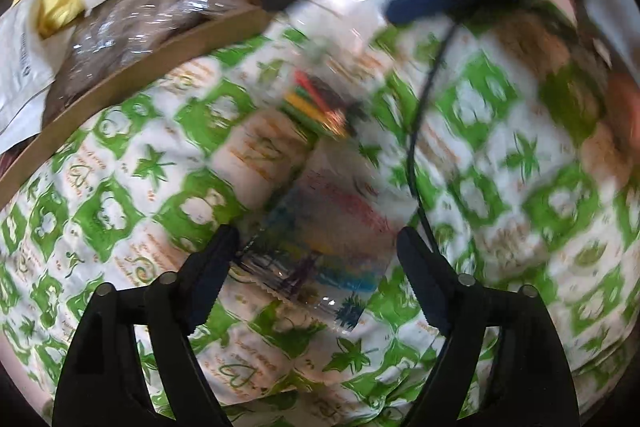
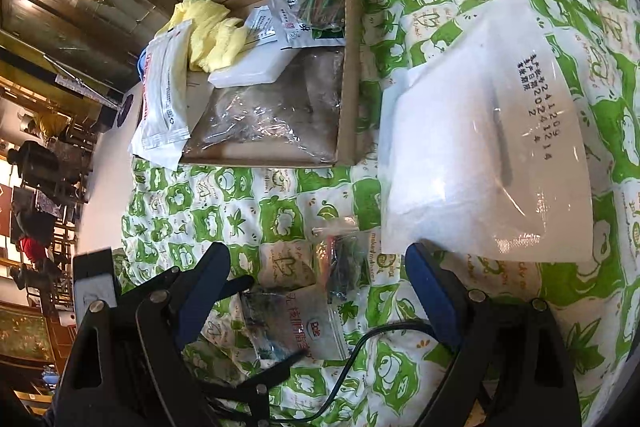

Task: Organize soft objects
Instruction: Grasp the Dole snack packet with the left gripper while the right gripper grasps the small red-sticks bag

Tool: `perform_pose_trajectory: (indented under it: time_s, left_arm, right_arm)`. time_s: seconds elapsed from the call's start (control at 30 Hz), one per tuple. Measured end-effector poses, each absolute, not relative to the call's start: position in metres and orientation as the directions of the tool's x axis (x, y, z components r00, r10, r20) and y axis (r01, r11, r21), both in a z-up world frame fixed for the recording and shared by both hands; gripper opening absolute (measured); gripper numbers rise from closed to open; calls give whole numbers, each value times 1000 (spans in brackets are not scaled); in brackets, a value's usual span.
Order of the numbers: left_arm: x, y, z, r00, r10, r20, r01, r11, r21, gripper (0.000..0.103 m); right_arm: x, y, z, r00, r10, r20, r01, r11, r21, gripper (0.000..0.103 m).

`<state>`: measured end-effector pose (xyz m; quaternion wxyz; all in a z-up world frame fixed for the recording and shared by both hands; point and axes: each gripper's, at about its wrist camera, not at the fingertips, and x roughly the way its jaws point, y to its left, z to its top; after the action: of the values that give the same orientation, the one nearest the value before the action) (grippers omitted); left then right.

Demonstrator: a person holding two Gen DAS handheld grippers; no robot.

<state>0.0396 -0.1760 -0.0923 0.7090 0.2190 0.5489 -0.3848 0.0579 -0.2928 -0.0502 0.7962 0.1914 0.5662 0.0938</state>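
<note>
One cardboard box (image 2: 347, 67) sits at twelve o'clock on one green-and-white patterned bedspread (image 2: 240, 211). Inside it: one yellow cloth (image 2: 212, 35), one white foam block (image 2: 250, 69), one clear bag of brown material (image 2: 272, 123), and two printed sachets (image 2: 304, 15). One white flat pouch (image 2: 164, 95) leans over the box's nine o'clock edge. Outside the box lie one large white packet (image 2: 480, 163) at two o'clock and two small clear bags (image 2: 316, 331) near six o'clock. One black cable (image 2: 360, 347) crosses the bedspread.
</note>
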Motion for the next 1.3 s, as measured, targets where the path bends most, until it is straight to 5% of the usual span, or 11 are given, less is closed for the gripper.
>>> perform_pose_trajectory:
  time_s: [0.2, 0.37, 0.7, 0.9, 0.97, 1.3]
  left_arm:
    - [24, -195, -106, 149, -255, -955, 833, 554, -18, 88]
    - [19, -191, -103, 173, -244, -954, 824, 567, 5, 80]
    - [69, -108, -79, 244, -186, -952, 629, 777, 10, 80]
    - [79, -106, -96, 217, -173, -961, 594, 804, -10, 80]
    - [70, -118, -102, 223, -163, -961, 613, 790, 8, 80]
    - [55, -134, -108, 232, -150, -961, 631, 775, 31, 80]
  right_arm:
    - [61, -293, -54, 334, 349, -876, 78, 916, 394, 89]
    - [64, -286, -56, 319, 308, -896, 84, 933, 351, 89]
    - [70, -252, -71, 281, 221, -934, -4, 973, 229, 88]
    - [71, -245, -86, 270, 133, -954, -6, 991, 136, 66]
    - [71, -244, -90, 257, 133, -957, -8, 991, 135, 48]
    - [65, -229, -106, 241, 69, -968, -55, 997, 57, 26]
